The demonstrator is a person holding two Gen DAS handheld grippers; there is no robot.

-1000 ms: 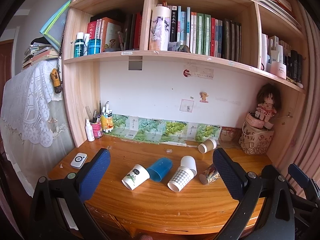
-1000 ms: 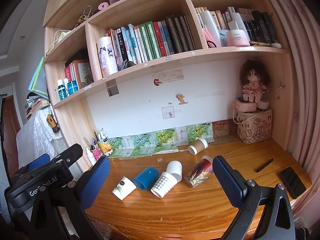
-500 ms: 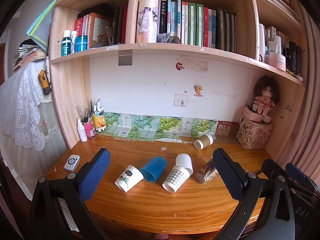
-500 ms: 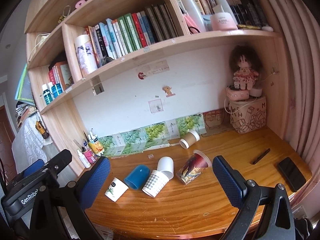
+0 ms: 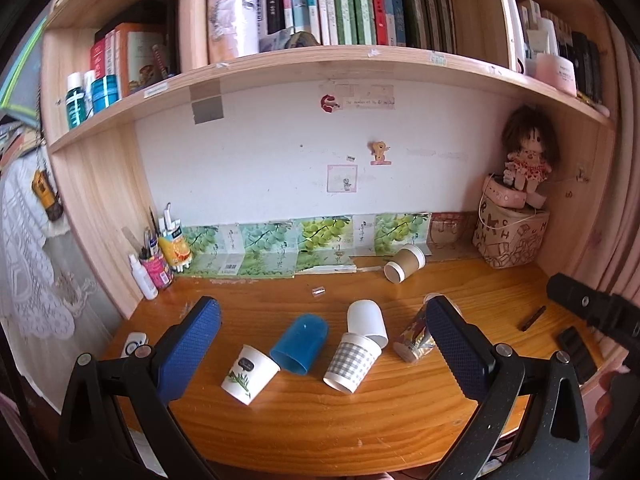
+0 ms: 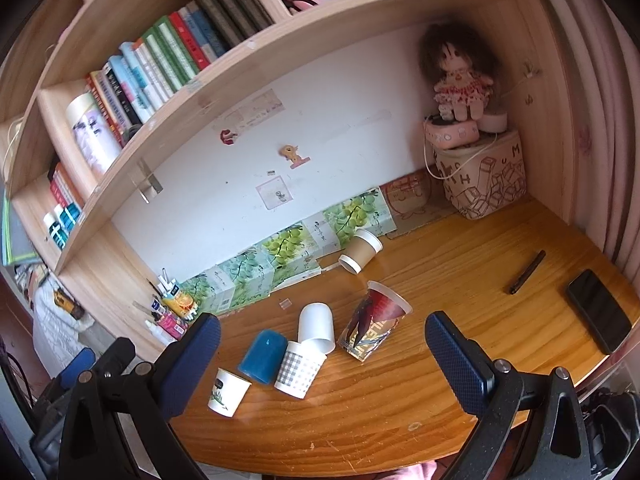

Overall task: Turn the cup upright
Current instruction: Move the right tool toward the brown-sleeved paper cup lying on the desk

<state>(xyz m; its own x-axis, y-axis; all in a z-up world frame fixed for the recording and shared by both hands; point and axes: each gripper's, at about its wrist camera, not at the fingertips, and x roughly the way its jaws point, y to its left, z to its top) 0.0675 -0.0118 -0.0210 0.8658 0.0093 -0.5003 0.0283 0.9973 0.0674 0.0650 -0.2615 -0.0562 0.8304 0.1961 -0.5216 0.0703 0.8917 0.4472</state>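
Observation:
Several cups lie on their sides on the wooden desk (image 5: 320,424): a white leaf-print cup (image 5: 250,374), a blue cup (image 5: 300,344), a checked cup (image 5: 352,362), a plain white cup (image 5: 366,320), a colourful printed cup (image 5: 414,338) and a brown cup (image 5: 404,263) near the wall. The right wrist view shows them too: leaf-print (image 6: 228,392), blue (image 6: 262,356), checked (image 6: 298,368), white (image 6: 316,326), printed (image 6: 374,326), brown (image 6: 360,250). My left gripper (image 5: 320,336) and right gripper (image 6: 320,344) are both open, empty and above the desk's front edge.
A pen holder with bottles (image 5: 156,264) stands at the back left. A patterned basket with a doll (image 5: 510,240) is at the back right. A pen (image 6: 526,272) and a phone (image 6: 600,310) lie on the right. A white remote (image 5: 134,342) lies front left.
Both grippers have moved forward and closer to the desk, so the cups look larger. No cup has moved. Both grippers stay open.

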